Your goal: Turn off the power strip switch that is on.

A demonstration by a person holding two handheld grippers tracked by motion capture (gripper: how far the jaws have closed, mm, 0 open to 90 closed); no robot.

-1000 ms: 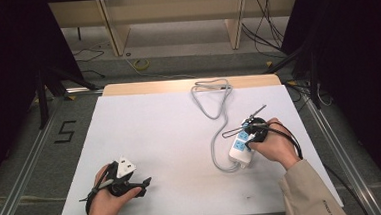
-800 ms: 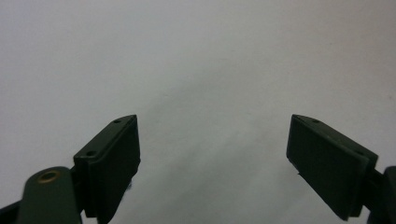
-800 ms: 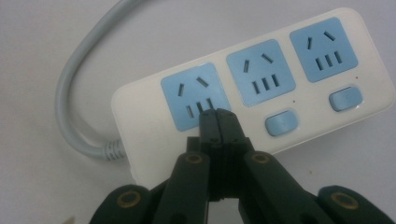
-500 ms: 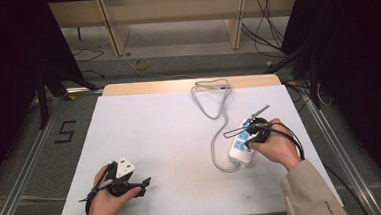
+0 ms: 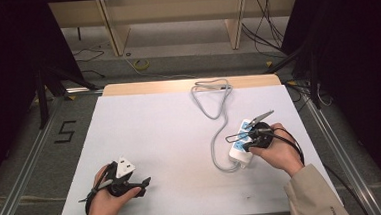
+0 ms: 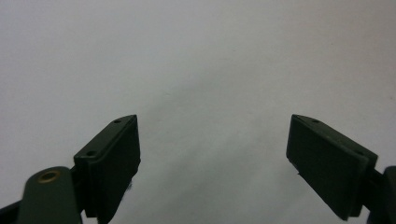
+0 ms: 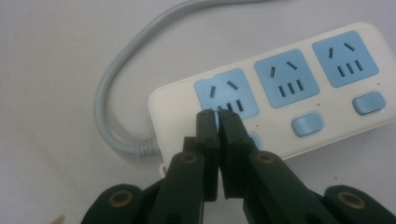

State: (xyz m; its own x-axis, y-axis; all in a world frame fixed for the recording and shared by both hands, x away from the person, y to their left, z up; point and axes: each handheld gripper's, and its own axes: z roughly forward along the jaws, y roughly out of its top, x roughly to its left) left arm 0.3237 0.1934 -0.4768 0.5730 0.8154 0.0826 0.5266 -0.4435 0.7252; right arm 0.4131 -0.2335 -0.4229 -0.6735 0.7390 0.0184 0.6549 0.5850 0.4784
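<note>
A white power strip with three blue sockets lies at the table's right. Its grey cable loops toward the back edge. My right gripper is held over the strip's cable end. In the right gripper view the strip runs across the frame. There my right gripper is shut with nothing between the jaws, its tips at the lower edge of the first socket, beside a partly hidden blue switch. My left gripper rests at the front left. It stands wide open over the bare white table.
The white table top has a wooden strip along its back edge. Two more blue switches sit below the other sockets. The grey cable curls left of the strip. Dark floor and metal rails flank the table.
</note>
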